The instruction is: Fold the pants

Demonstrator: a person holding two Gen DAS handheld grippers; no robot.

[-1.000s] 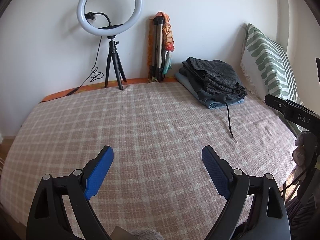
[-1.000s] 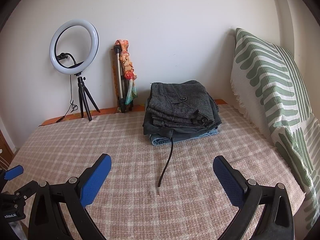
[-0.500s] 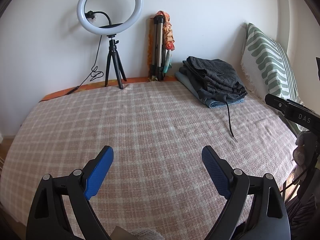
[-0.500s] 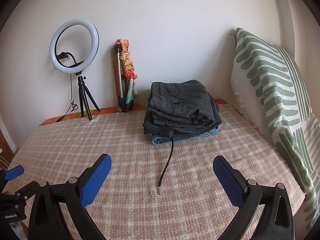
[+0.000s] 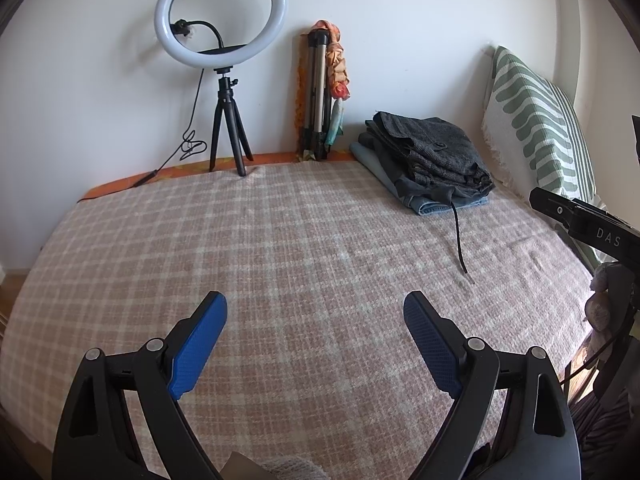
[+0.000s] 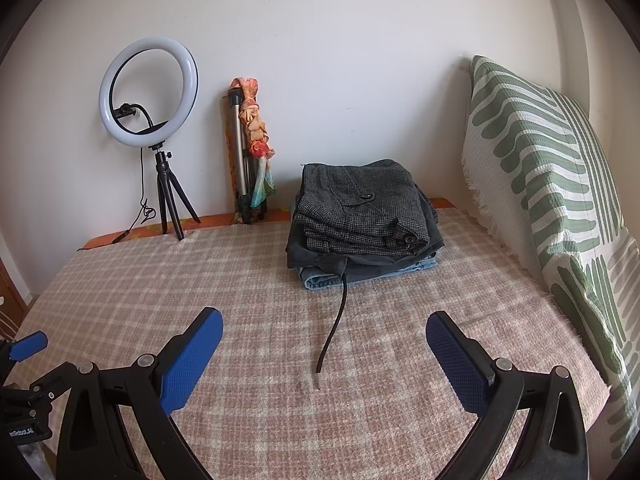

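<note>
A stack of folded pants (image 6: 360, 220) lies at the back of the bed, grey tweed on top, dark and blue denim below; it also shows in the left wrist view (image 5: 432, 160). A black drawstring (image 6: 334, 328) trails from the stack toward me across the checked bedspread (image 6: 200, 280). My left gripper (image 5: 316, 324) is open and empty above the bedspread (image 5: 280, 248), well short of the stack. My right gripper (image 6: 324, 340) is open and empty, with the drawstring's end between its fingers on the bed below.
A ring light on a tripod (image 5: 224, 52) and a folded tripod with a scarf (image 5: 324, 88) stand against the back wall. A green-striped pillow (image 6: 540, 168) leans at the right. The right gripper's body (image 5: 588, 228) shows at the right edge of the left view.
</note>
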